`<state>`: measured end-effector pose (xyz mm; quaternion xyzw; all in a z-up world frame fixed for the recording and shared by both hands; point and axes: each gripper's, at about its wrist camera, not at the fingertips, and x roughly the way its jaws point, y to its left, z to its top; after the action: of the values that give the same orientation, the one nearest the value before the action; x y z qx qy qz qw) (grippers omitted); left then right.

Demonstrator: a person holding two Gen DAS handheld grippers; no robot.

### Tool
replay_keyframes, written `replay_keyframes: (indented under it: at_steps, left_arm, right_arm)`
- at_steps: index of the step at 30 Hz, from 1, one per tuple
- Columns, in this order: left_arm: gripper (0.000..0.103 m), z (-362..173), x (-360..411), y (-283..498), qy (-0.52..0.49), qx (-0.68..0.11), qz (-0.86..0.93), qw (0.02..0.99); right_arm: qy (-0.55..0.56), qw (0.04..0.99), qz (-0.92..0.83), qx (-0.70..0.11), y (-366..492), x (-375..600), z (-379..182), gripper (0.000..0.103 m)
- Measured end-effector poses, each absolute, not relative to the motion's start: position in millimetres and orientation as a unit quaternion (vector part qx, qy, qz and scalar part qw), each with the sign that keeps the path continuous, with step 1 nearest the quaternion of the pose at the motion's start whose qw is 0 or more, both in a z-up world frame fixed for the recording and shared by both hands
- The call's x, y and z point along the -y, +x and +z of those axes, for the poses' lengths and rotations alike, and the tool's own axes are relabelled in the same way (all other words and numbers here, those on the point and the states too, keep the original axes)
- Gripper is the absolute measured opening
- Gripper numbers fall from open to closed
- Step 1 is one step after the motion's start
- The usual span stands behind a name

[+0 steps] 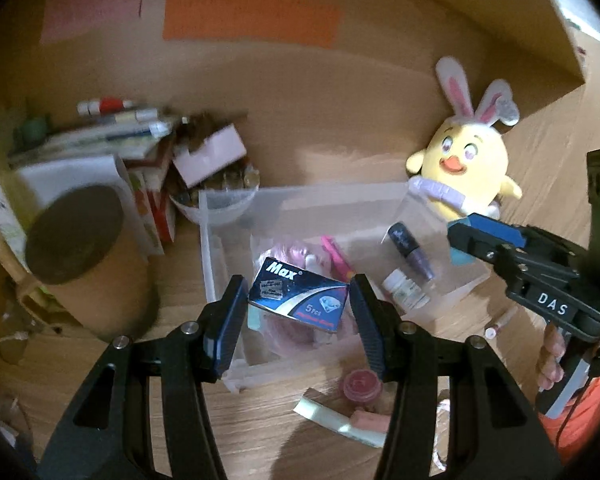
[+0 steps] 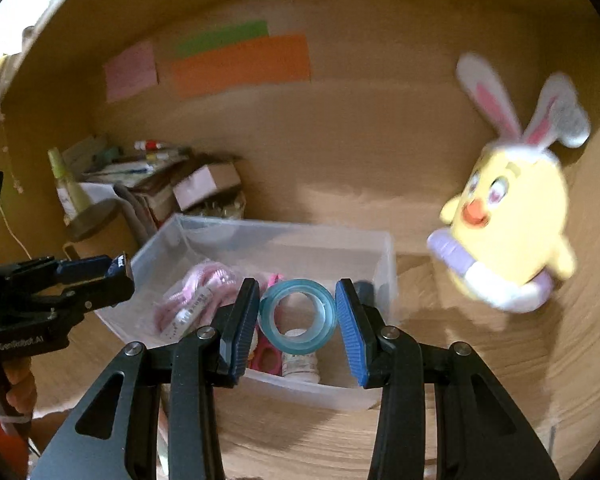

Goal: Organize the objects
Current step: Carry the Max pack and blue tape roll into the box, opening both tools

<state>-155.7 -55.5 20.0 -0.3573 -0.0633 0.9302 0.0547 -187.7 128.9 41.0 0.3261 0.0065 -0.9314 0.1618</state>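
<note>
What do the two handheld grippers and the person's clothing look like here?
Both are black. The left gripper and right gripper have blue ribbed pads and silver pivot screws. The right's body reads DAS in white; the left's reads GenRobot.AI. An orange sleeve shows, with a thin black cable across it.

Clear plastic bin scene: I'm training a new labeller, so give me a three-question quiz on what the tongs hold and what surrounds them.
1. True or false: the left tongs grip a blue Max box.
2. The right tongs hold: A) nail polish, B) teal tape roll, C) plush chick.
3. Which toy stands beside the clear plastic bin?

Key: 1 true; 2 B; 3 the yellow plush chick with rabbit ears.
</note>
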Motion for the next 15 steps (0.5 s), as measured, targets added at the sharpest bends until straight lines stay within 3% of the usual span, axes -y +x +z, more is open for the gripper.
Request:
replay_keyframes:
  at_steps: [10, 13, 15]
  left_arm:
    - [0.053, 2.3, 60.0, -168.7, -0.381, 0.07, 0.919, 0.067]
    - [0.056, 3.3, 58.4, -168.1, -0.382, 0.068, 0.919, 0.068]
    - [0.063, 4.8, 55.8, -166.1, -0.38, 0.061, 0.921, 0.065]
  right_arm:
    - [0.368, 0.159, -0.915, -0.043, -206.4, -110.9, 5.1, 0.036]
    - [0.376, 0.163, -0.911, -0.047, -207.7, -108.6, 1.7, 0.037]
    - [0.38, 0.166, -0.909, -0.047, -207.3, -107.7, 2.3, 0.037]
